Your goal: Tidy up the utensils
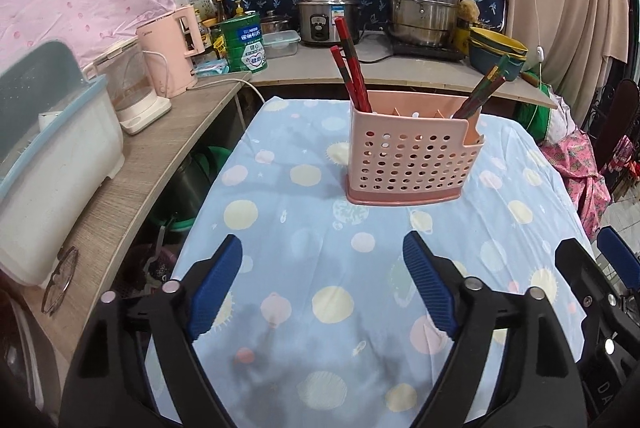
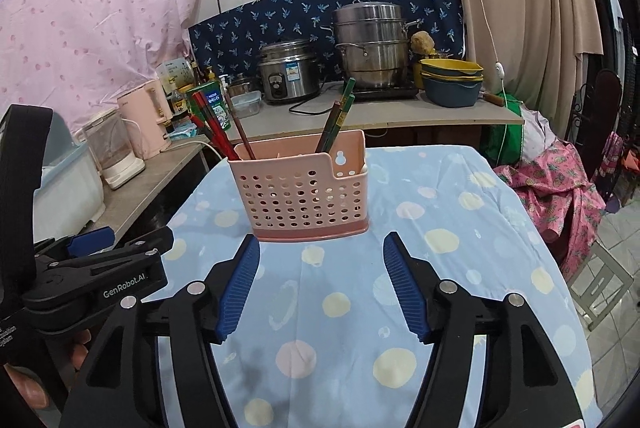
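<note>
A pink perforated utensil holder (image 1: 404, 156) (image 2: 306, 188) stands upright on the blue dotted tablecloth (image 1: 304, 220) (image 2: 460, 228). Red chopsticks (image 1: 352, 68) (image 2: 212, 124) lean in its left compartment, green ones (image 1: 486, 88) (image 2: 336, 116) in its right one. My left gripper (image 1: 322, 252) hovers in front of the holder, jaws wide apart with nothing between them. My right gripper (image 2: 320, 252) sits just short of the holder's base, open and empty as well. The right gripper's fingers (image 1: 580, 268) show at the left wrist view's right edge; the left gripper's fingers (image 2: 120, 252) at the right wrist view's left edge.
A wooden counter (image 1: 160, 156) runs along the left with a white dish box (image 1: 52, 164), a clear kettle (image 1: 132, 88) and a pink kettle (image 1: 176, 52). The back shelf holds a rice cooker (image 1: 326, 14), a steel steamer pot (image 1: 424, 0) and stacked bowls (image 1: 496, 48). A hand (image 2: 28, 384) shows at lower left.
</note>
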